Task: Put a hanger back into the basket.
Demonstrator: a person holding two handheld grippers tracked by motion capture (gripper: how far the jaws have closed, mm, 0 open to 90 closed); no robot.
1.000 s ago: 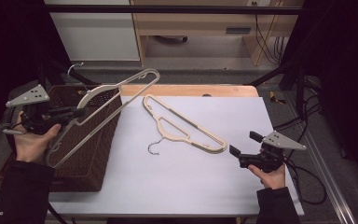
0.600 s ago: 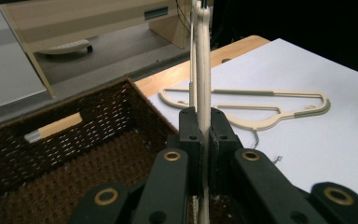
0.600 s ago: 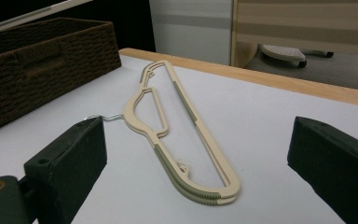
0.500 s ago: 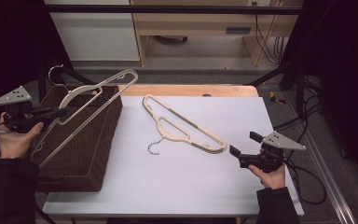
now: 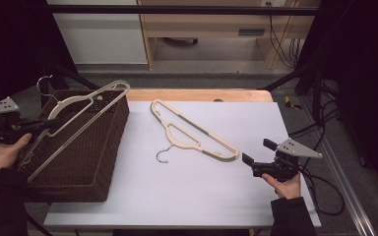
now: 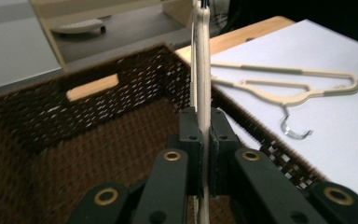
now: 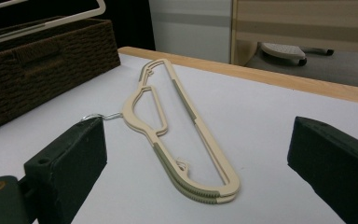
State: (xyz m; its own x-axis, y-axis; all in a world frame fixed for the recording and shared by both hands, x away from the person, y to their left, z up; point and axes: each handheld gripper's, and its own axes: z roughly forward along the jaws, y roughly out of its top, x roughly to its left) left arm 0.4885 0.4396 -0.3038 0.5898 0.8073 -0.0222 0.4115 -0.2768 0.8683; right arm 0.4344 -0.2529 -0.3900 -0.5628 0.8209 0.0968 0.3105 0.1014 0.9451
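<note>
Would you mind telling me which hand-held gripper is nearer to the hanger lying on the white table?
Right. The right hand-held gripper sits open just past that hanger's end; the left hand-held gripper is over the basket, clamping another hanger.

The held hanger (image 5: 86, 105) looks like smooth cream plastic with a shiny metal hook. The lying hanger (image 5: 195, 132) is the same matt cream plastic, with grey ribbed strips. The basket (image 5: 101, 162) is rough dark-brown wicker. The table (image 5: 197, 196) top is matt white, edged in pale wood.
</note>
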